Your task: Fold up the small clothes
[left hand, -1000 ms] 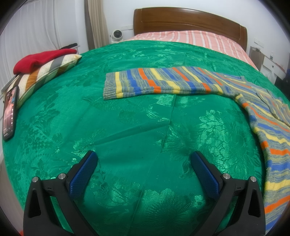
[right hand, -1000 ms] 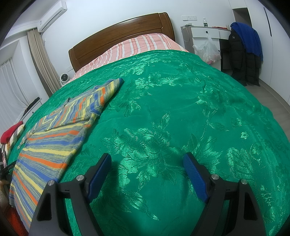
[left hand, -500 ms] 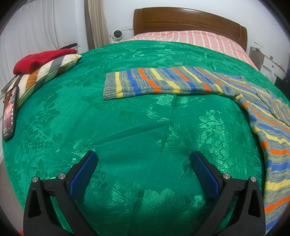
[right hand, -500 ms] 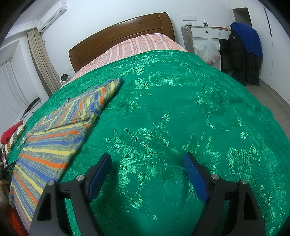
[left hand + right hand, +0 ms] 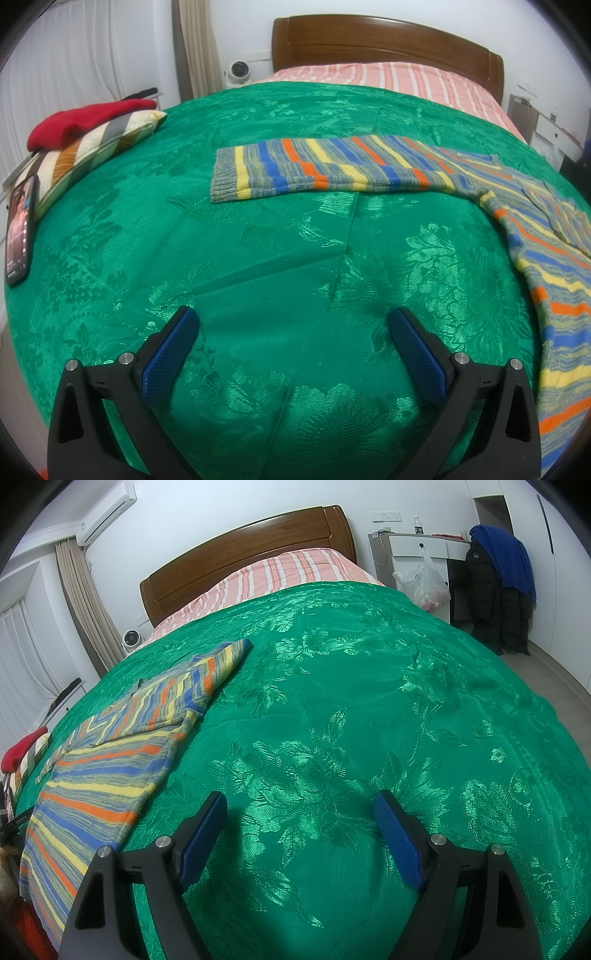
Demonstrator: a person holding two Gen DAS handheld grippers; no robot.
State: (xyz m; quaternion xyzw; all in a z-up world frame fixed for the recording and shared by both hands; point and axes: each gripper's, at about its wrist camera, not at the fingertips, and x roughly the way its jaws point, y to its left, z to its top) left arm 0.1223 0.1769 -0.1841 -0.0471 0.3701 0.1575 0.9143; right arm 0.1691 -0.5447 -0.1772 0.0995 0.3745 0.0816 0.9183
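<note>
We've got both sets of tongs hanging over the green bedspread (image 5: 280,266), and both are spread wide with nothing between the blue pads. The left tongs (image 5: 293,325) sit low in the middle of their frame, the right tongs (image 5: 300,805) low in the middle of theirs, each over bare green fabric.

The striped sweater (image 5: 332,166) is the thing to fold. In the left view it lies flat across the upper middle of the frame, one sleeve stretched out to the left, the body running down the right edge. In the right view the same sweater (image 5: 110,760) fills the lower left, with the other sleeve reaching up toward the centre. It's well clear of both tongs.

What each view gets that the other doesn't — the left one shows a phone (image 5: 20,229) lying at the left edge beside a striped pillow (image 5: 92,147), with a red garment (image 5: 85,120) on top of it. The right view only catches a sliver of that red at its far left, but it shows the white desk (image 5: 417,550), a plastic bag (image 5: 424,579) hanging from it, dark coats (image 5: 498,587) at upper right, and the air conditioner (image 5: 107,513) at upper left.
</note>
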